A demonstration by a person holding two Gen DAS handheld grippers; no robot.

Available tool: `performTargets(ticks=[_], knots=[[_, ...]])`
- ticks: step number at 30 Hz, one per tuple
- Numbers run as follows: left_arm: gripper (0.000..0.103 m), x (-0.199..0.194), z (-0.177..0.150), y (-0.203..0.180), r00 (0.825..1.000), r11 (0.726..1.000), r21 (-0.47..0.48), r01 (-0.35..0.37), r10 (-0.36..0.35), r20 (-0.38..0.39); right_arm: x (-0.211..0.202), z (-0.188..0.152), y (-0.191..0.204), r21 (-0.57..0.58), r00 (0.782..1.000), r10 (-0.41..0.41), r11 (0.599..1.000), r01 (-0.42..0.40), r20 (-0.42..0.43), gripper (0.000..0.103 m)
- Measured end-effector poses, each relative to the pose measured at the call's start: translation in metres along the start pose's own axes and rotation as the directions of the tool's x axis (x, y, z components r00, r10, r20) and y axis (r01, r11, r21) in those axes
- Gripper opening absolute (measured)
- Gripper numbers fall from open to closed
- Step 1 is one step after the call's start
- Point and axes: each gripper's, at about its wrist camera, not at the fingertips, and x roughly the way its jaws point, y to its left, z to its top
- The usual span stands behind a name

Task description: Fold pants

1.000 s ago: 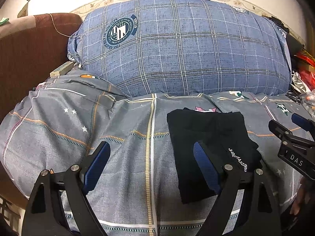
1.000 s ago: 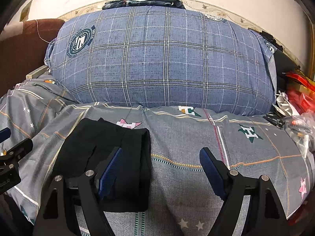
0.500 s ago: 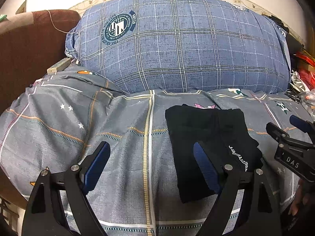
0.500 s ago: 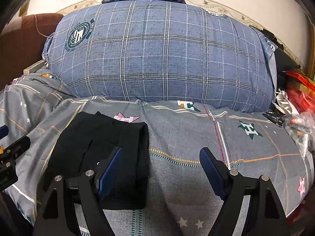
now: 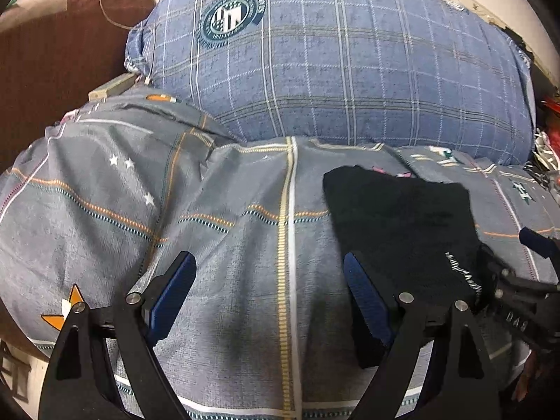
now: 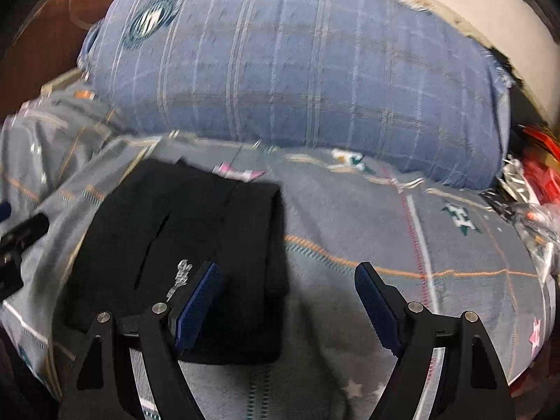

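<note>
The black pants (image 5: 402,231) lie folded into a compact rectangle on the grey patterned bedspread (image 5: 227,245), with white lettering near their front edge. In the right wrist view the pants (image 6: 196,241) sit at lower left. My left gripper (image 5: 267,290) is open and empty, hovering over the bedspread with its right finger at the pants' left edge. My right gripper (image 6: 285,297) is open and empty, its left finger over the pants' right part. The right gripper also shows at the right edge of the left wrist view (image 5: 521,290).
A large blue plaid pillow (image 5: 332,63) lies across the back of the bed. A brown headboard or sofa (image 5: 52,52) stands at the left. Red and plastic clutter (image 6: 535,189) sits at the right edge of the bed. A folded dark garment lies on top of the pillow.
Both grippers have moved forward and lower toward the bed, so the pants look larger. The right wrist view is now motion-blurred. Both grippers stay open.
</note>
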Motion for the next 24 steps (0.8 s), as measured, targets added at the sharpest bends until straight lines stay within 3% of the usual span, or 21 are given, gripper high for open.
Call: performTargets(ticks=[7,24], knots=[[0.087,0.015,-0.001,0.004,0.999,1.0,-0.005,-0.028,0.028,-0.03,0.012,-0.001,0.026,-0.067,1.0,-0.017,0.998,0.015,-0.022,0.082],[0.087,0.035,0.003,0.007,0.997,1.0,-0.009,-0.027,0.027,-0.074,0.032,0.006,0.031,-0.091,0.998,-0.032,0.995,0.027,-0.06,0.085]])
